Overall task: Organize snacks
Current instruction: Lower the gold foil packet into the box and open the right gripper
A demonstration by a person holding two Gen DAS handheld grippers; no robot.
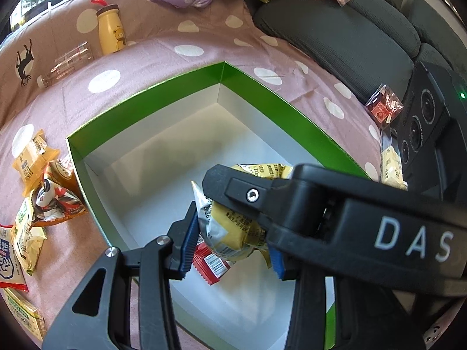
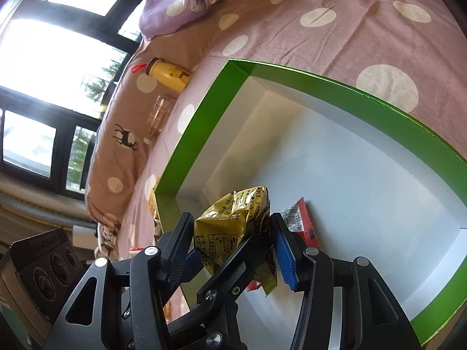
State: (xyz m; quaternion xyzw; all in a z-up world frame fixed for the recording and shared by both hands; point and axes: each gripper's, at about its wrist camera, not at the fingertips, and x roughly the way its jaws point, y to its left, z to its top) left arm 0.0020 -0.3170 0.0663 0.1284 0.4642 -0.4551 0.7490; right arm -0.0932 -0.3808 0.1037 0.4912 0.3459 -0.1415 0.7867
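- Gripping 1 yellow snack packet (image 1: pixel 230 230) over the green box (image 1: pixel 181 87), the left claw (image 1: pixel 233 250) presses it from both sides; the right claw (image 1: pixel 210 180) reaches in across it, a red packet (image 1: pixel 208 262) lies on the box floor, and more snacks (image 1: pixel 32 157) sit on the bedspread (image 1: pixel 181 49).
- Pinching the same packet (image 2: pixel 230 224), the right claw (image 2: pixel 236 250) holds it above the box (image 2: pixel 201 134), beside the left claw's finger.

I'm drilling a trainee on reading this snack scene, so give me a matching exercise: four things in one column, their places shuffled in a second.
Things:
1. yellow packet
2. red packet
3. yellow bear bottle
4. clear red packet

Places:
A. against the grey sofa cushion
B. upright on the dotted cloth
C. between the gripper fingers, over the box
D. flat on the white box floor

Pairs: 1-C, 2-D, 3-B, 4-A
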